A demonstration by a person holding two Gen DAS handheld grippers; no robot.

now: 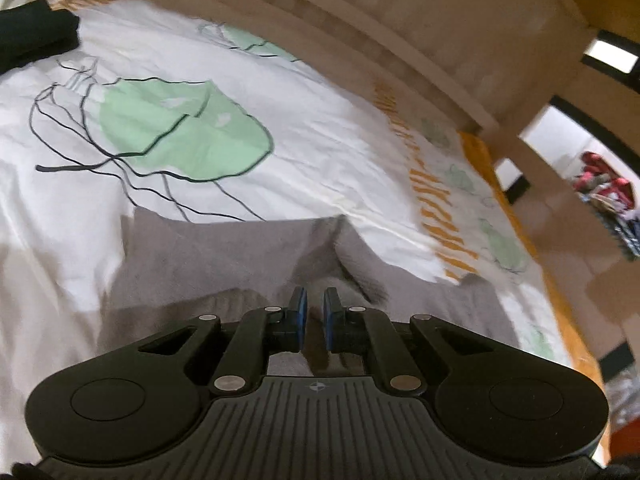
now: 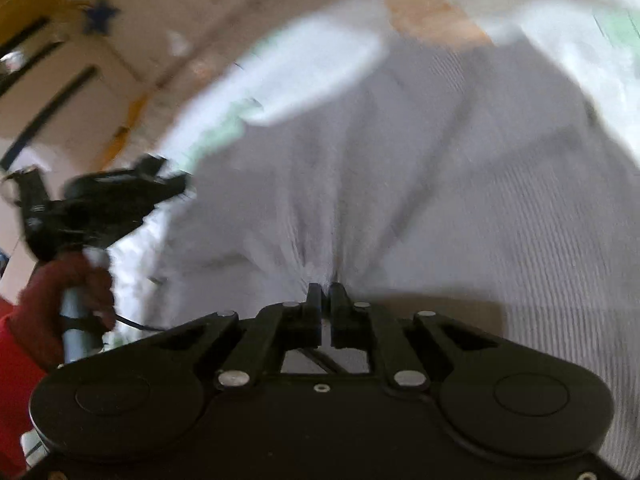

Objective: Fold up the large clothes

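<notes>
Grey ribbed knit garment (image 1: 224, 256): spread on a bed under a white cover printed with green leaves (image 1: 184, 132).

Left hand-held gripper (image 1: 315, 300): jaws narrow, blue pads (image 1: 301, 312) pinching a raised grey fold.

Right hand-held gripper (image 2: 326, 290): jaws nearly together, fabric gathered between them, creases radiating outward.

Dark folded cloth (image 1: 32, 36): on the cover, well apart.

Hand in a red sleeve (image 2: 60, 300): holding the left gripper's handle.

Right gripper (image 2: 326, 290) low centre, jaws nearly together, pinching grey ribbed garment (image 2: 400, 168); fabric puckers in radiating creases at the tips. Garment lies over white bedcover (image 2: 320, 64) with green print. Left gripper (image 2: 182, 184) at frame left, blurred, held by a red-sleeved hand (image 2: 76, 296).
</notes>
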